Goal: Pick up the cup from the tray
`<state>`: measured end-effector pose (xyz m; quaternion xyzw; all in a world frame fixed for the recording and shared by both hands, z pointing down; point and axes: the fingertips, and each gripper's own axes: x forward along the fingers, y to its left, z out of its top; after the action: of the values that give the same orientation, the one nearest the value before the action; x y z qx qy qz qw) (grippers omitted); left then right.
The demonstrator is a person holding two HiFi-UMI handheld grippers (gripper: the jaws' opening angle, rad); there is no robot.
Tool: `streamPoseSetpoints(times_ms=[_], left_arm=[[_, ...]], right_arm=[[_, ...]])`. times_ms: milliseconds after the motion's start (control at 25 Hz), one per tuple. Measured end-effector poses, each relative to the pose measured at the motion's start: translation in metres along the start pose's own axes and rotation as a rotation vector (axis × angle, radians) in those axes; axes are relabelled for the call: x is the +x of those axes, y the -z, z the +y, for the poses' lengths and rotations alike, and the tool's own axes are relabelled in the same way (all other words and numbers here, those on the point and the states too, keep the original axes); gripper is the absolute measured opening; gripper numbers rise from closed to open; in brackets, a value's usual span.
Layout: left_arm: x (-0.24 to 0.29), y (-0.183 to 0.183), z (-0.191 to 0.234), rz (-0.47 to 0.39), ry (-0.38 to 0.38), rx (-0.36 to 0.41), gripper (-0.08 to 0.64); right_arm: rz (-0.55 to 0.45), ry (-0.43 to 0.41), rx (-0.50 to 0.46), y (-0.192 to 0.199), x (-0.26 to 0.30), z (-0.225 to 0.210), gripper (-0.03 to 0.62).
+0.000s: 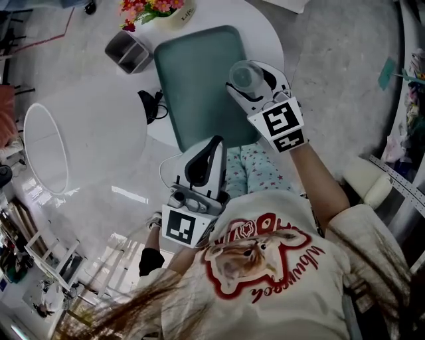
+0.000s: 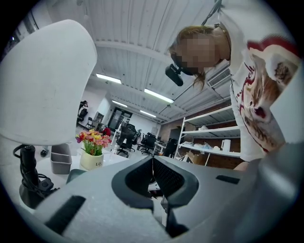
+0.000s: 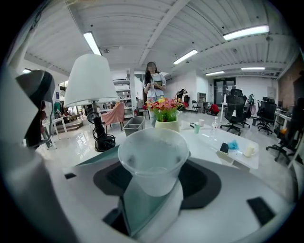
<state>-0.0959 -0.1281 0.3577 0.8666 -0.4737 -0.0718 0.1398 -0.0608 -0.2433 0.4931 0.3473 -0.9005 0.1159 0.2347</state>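
In the head view, the right gripper (image 1: pixel 260 85) holds a translucent plastic cup (image 1: pixel 242 75) over the right edge of a teal rectangular tray (image 1: pixel 199 80). The tray lies on a white round table (image 1: pixel 265 30). The left gripper (image 1: pixel 202 163) sits nearer the person, at the tray's near end. A large white lampshade (image 1: pixel 80 133) stands to the left. A grey bin (image 1: pixel 129 52) and a pot of coloured flowers (image 1: pixel 156 10) sit beyond the tray's far left corner.

In the left gripper view, the jaws are pressed together with nothing between them. They point level across the room, with the lampshade, the flowers and the grey bin at the left.

In the right gripper view, the jaws are clamped on the cup's lower part. The cup is upright with its open mouth up, and it looks empty. The teal tray shows below and behind it. Farther off stand the lampshade, the flowers and a standing person (image 3: pixel 152 85).
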Motion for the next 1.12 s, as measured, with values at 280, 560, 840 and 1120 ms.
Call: streamPoseSetpoints(times_ms=[280, 560, 840, 1120], left_arm=[[-0.003, -0.007, -0.005, -0.003, 0.007, 0.017, 0.014], [-0.007, -0.015, -0.006, -0.011, 0.009, 0.036, 0.014], [-0.005, -0.027, -0.01, -0.035, 0.019, 0.054, 0.014], [-0.003, -0.034, -0.014, -0.04, 0.028, 0.067, 0.014]], right_arm=[[0.002, -0.004, -0.008, -0.01, -0.011, 0.008, 0.296], [-0.005, -0.004, -0.018, -0.027, -0.022, 0.015, 0.296], [-0.014, 0.003, -0.034, -0.041, -0.034, 0.018, 0.296], [-0.021, -0.002, -0.033, -0.059, -0.049, 0.023, 0.296]])
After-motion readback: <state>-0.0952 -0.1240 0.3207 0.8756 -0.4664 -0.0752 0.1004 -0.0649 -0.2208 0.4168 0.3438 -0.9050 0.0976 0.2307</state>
